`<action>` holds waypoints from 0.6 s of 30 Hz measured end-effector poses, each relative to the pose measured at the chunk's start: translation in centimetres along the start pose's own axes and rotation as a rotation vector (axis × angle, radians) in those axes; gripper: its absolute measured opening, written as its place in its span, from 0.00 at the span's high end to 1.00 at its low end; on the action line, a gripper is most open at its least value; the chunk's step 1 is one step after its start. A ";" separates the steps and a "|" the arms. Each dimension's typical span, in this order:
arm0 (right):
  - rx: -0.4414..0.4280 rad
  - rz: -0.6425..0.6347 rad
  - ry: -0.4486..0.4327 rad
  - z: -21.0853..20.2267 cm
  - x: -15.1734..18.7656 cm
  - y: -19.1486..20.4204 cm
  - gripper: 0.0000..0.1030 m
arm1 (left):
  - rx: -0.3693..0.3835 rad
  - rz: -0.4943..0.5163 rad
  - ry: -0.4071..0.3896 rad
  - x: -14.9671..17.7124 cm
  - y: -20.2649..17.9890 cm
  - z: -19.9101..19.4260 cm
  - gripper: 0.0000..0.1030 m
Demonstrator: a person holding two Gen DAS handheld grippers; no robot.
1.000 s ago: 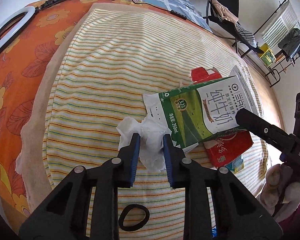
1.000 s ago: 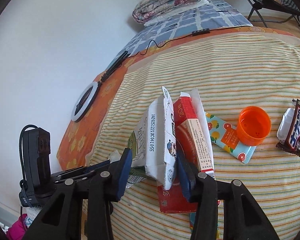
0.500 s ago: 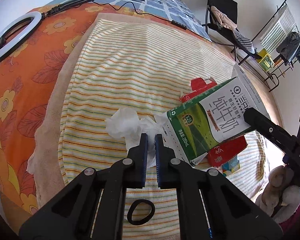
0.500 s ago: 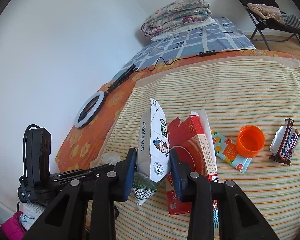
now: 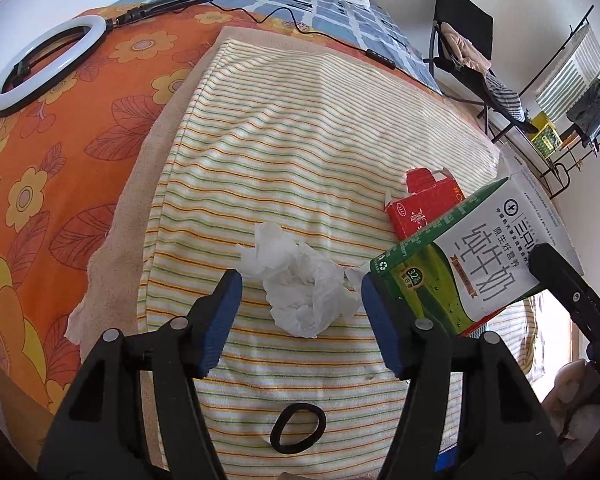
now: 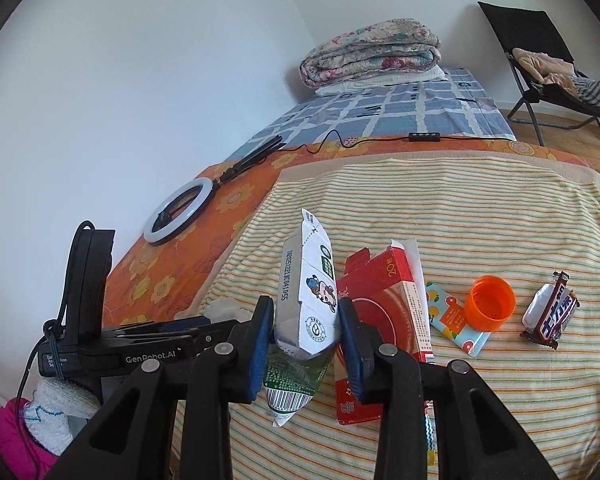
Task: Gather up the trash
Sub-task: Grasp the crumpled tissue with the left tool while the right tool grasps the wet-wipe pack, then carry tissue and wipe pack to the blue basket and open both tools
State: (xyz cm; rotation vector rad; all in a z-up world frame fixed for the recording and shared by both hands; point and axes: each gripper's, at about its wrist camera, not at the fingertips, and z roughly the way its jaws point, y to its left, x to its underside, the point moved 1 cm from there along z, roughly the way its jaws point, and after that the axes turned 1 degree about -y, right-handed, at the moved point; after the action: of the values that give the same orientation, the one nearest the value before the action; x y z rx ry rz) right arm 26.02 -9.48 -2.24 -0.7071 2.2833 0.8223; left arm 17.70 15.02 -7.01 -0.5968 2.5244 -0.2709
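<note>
— What have I got on the striped blanket (image 6: pixel 480 216)?

— One milk carton (image 6: pixel 308 304), one red box (image 6: pixel 384 312), one crumpled tissue (image 5: pixel 300 296), one orange cap (image 6: pixel 490 308).

— Wrappers?

— One candy bar wrapper (image 6: pixel 552 316) near the blanket's right edge, one flat fruit-print packet (image 6: pixel 448 316).

— Anything else?

— One black hair tie (image 5: pixel 298 428) at the near edge, one ring light (image 5: pixel 40 64) off the far left corner.

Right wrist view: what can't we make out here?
- Red carton: its lower part is hidden behind the right hand-held gripper and the milk carton it clamps.
- Crumpled tissue: only a sliver shows behind the left hand-held gripper.
- Candy wrapper: print too small to read.
- Trash bin: not in view.
</note>
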 end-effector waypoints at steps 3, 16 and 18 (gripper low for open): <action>0.008 -0.019 -0.003 -0.3 0.1 0.3 0.68 | 0.004 -0.016 0.049 0.2 0.0 1.6 0.45; 0.008 -0.066 -0.055 -3.5 0.4 1.6 0.68 | -0.006 0.064 -0.044 0.7 -1.9 -1.7 0.73; 0.001 -0.076 -0.060 -4.4 0.5 2.0 0.68 | 0.004 0.081 -0.056 1.1 -2.3 -2.7 0.73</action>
State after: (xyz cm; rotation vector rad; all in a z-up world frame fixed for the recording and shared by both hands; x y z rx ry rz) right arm 22.79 -11.35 0.88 -0.7544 2.1893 0.7964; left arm 16.25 12.65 -4.48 -0.4923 2.4862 -0.2263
